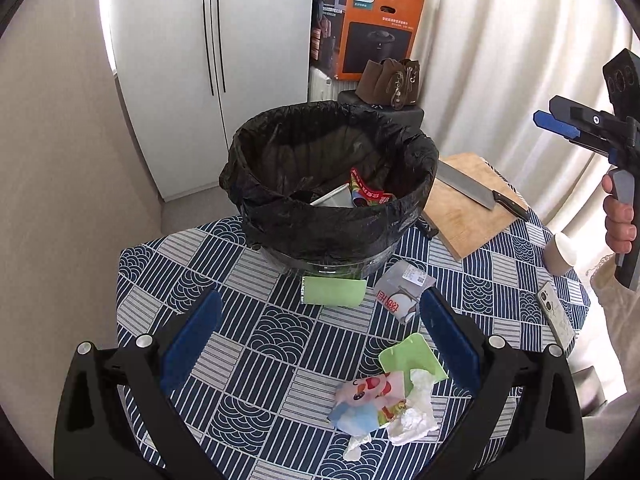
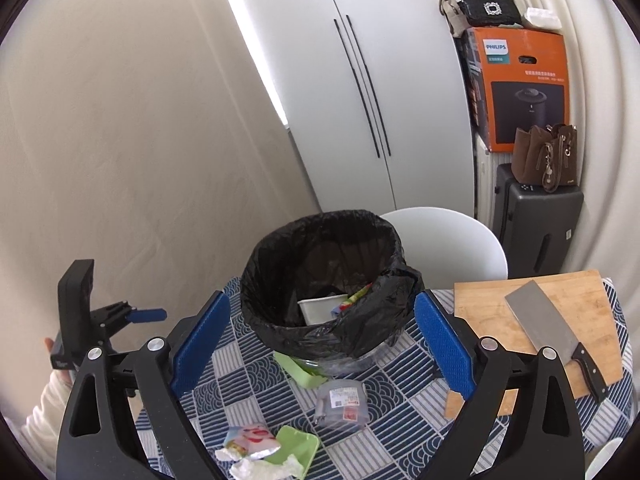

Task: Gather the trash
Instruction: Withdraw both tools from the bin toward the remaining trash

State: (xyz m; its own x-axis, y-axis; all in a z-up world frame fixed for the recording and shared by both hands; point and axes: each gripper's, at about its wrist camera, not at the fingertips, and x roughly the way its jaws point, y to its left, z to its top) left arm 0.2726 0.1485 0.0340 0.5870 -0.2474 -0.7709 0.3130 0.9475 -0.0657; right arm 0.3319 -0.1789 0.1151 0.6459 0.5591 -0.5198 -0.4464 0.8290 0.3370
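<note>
A bin lined with a black bag [image 1: 332, 184] [image 2: 328, 280] stands on the blue patterned tablecloth [image 1: 248, 344] [image 2: 400, 408]; it holds a white box and colourful wrappers. In front lie a green packet [image 1: 334, 291], a clear plastic wrapper with a label [image 1: 404, 290] [image 2: 342, 402], a green lid [image 1: 412, 358] [image 2: 298, 448], and a crumpled cartoon wrapper with tissue [image 1: 372, 400] [image 2: 250, 440]. My left gripper [image 1: 320, 344] is open and empty above the trash pile. My right gripper [image 2: 322, 344] is open and empty, held high before the bin; it shows at the right of the left wrist view [image 1: 560, 128].
A wooden cutting board [image 1: 472, 204] [image 2: 560, 320] with a cleaver [image 1: 476, 190] [image 2: 552, 332] lies right of the bin. A white cup [image 1: 560, 254] and a phone [image 1: 556, 316] sit near the table's right edge. A white chair [image 2: 448, 244], cabinet and boxes stand behind.
</note>
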